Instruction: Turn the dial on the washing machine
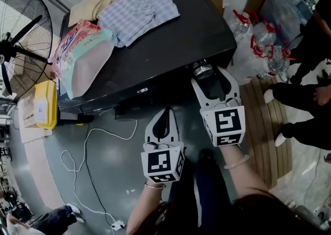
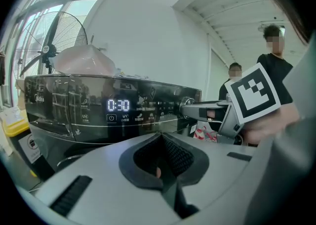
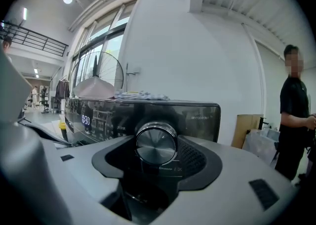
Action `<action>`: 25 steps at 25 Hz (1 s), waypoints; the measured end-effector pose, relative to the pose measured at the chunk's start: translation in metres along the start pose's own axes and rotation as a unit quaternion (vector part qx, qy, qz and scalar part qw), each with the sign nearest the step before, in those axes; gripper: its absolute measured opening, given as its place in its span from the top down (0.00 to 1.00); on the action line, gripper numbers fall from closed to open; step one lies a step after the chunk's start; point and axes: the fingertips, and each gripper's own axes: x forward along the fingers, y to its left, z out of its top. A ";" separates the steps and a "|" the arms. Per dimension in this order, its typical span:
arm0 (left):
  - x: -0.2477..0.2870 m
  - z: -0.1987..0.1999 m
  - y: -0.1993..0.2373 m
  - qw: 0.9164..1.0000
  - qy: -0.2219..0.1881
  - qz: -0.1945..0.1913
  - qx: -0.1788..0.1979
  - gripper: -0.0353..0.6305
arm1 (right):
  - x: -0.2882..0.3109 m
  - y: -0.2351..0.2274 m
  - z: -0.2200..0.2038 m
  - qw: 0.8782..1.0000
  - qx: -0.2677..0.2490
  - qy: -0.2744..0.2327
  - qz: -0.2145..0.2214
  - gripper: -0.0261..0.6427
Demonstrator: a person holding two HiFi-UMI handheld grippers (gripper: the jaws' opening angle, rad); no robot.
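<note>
Since it is fastened to the panel and cannot be lifted away, the dial [image 3: 156,142] is entered as a fixed control: a round knob with a brushed metal face and a bright smooth rim, mounted at the right end of the dark front panel of the washing machine [image 1: 170,48]. It lies at centre frame in the right gripper view and just right of centre in the head view. Judged handling: rigid, not fragile, free only to rotate about its own axis, probably in clicks. The polished rim is likely slippery under light pressure. The machine is heavy and should not shift. Recommended hold: across the rim on two opposite sides, centred on the axis, then a roll of the wrist with no pull outward. The right gripper [image 1: 212,78] has its jaws spread to either side of the dial, with a gap showing at each flank, so they appear released rather than clamped. The left gripper [image 1: 165,111], low and left of centre, has its jaws clenched together on nothing, short of the panel.
</note>
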 end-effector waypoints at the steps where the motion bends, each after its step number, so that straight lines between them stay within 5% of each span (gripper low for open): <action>1: 0.000 0.000 0.001 1.000 0.000 0.000 -0.001 0.93 | 0.000 -0.001 -0.001 1.000 0.008 -0.002 -0.002 0.53; 25: 0.007 -0.002 0.000 1.000 0.002 -0.005 -0.001 0.93 | -0.001 -0.009 -0.003 0.984 0.173 -0.030 0.013 0.53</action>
